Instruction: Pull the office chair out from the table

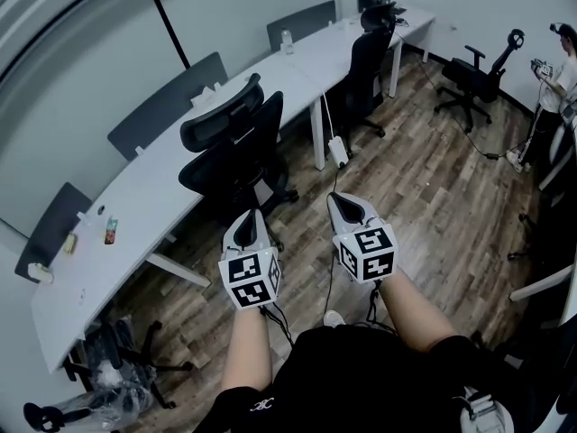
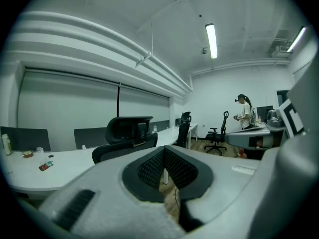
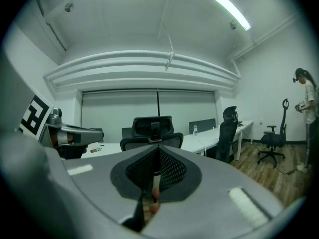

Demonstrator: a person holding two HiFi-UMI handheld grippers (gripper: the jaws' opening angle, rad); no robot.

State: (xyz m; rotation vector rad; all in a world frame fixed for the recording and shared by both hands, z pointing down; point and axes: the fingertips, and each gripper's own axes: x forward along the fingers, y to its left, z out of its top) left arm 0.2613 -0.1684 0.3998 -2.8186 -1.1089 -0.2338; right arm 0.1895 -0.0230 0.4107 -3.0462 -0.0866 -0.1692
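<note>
A black office chair [image 1: 230,147] with a headrest stands pushed in at the long white table [image 1: 153,197], just ahead of me. My left gripper [image 1: 250,216] hovers short of the chair's near side, its jaws shut and nothing between them. My right gripper [image 1: 342,200] is held beside it to the right, over the wooden floor, also shut and holding nothing. In the left gripper view the chair [image 2: 127,133] rises behind the closed left gripper [image 2: 165,166]. The right gripper view has the chair [image 3: 152,131] straight ahead beyond the closed right gripper [image 3: 158,168]. Neither gripper touches the chair.
A second black chair [image 1: 370,57] sits at the table farther along, and a third chair [image 1: 478,75] stands free at the back right near a person [image 1: 563,70]. A power strip [image 1: 338,150] and cables lie on the floor. Another chair base [image 1: 117,368] is at the bottom left.
</note>
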